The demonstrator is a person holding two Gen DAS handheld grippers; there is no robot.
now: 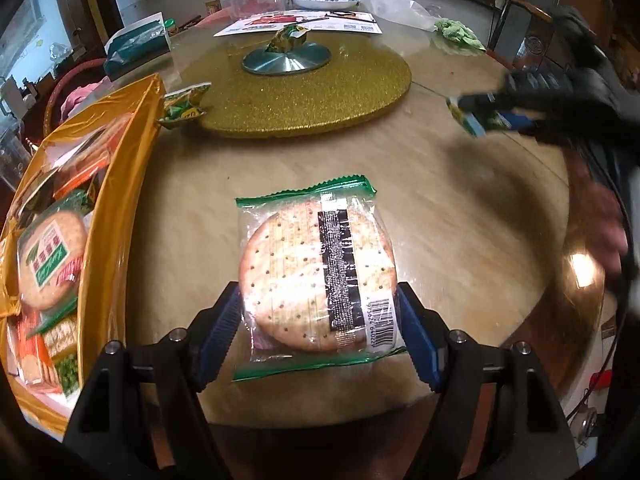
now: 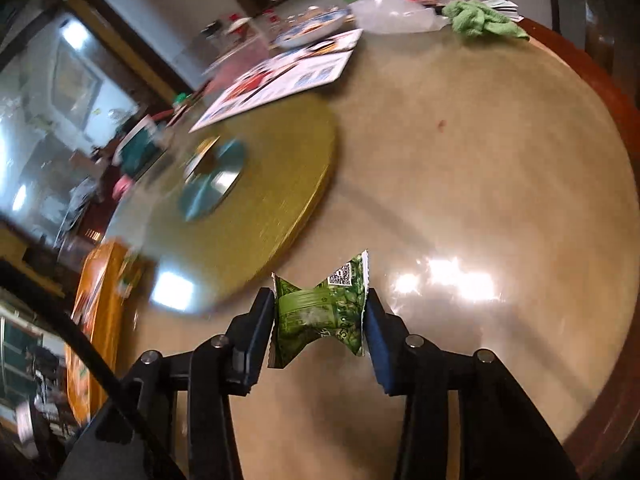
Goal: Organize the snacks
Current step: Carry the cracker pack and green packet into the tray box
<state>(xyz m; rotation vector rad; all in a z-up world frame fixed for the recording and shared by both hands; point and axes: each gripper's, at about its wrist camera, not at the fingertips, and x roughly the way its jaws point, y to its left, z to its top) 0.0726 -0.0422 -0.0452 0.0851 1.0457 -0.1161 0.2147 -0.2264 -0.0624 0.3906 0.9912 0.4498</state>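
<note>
Left gripper clamps the cracker packet just above the table; right gripper pinches a small green packet. Judged best practice: carry both level to the gold box, releasing only inside

A round cracker in clear, green-edged wrapping lies flat on the bench beside the golden box of snacks; a small green packet is crumpled.
</note>
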